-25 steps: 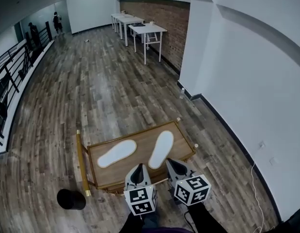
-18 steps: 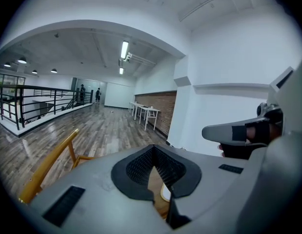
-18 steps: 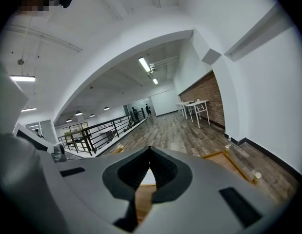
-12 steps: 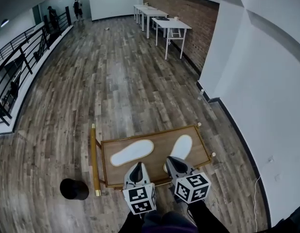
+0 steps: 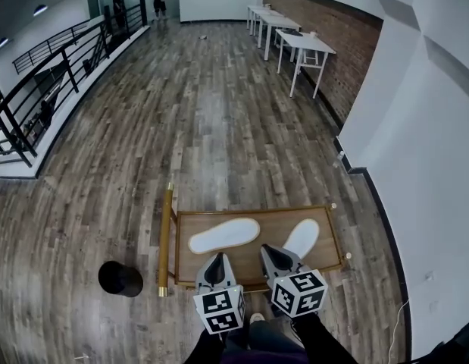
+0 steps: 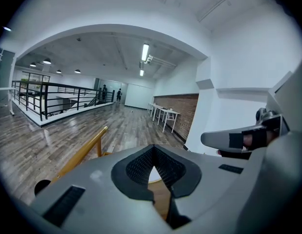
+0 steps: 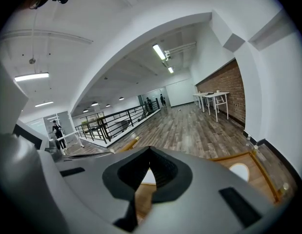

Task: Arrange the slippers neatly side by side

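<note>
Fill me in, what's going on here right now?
A person holds the left hand-held gripper and the right hand-held gripper above the near edge of a low wooden tray on the floor. Both are shut and empty. Two white slippers lie on the tray, not yet side by side: the left slipper lies almost crosswise, while the right slipper slants away. Neither is gripped.
</note>
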A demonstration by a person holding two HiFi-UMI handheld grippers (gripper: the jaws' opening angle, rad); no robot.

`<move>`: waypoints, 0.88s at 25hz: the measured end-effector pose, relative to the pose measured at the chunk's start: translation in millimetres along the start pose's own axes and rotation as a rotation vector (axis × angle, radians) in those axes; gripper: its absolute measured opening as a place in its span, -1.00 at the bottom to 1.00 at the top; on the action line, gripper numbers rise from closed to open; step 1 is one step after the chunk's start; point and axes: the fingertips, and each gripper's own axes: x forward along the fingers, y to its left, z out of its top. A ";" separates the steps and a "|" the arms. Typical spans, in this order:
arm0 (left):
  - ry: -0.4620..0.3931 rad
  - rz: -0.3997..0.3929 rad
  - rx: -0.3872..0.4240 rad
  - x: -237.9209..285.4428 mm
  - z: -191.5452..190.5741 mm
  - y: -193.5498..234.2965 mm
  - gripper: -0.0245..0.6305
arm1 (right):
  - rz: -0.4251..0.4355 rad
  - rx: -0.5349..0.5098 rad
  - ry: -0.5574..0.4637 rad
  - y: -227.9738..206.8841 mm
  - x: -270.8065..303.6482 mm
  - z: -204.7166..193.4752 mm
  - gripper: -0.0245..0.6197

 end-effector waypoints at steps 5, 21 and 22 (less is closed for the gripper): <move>-0.009 0.014 0.000 6.6 9.4 -3.9 -0.93 | 0.025 -0.006 0.010 -1.6 4.9 5.5 -0.93; 0.021 0.023 0.009 34.5 1.5 -28.5 -0.93 | -0.153 0.182 0.095 -140.1 -4.4 -18.5 -0.87; 0.023 0.026 0.011 35.3 1.2 -27.9 -0.93 | -0.192 0.220 0.122 -160.8 -7.4 -25.0 -0.80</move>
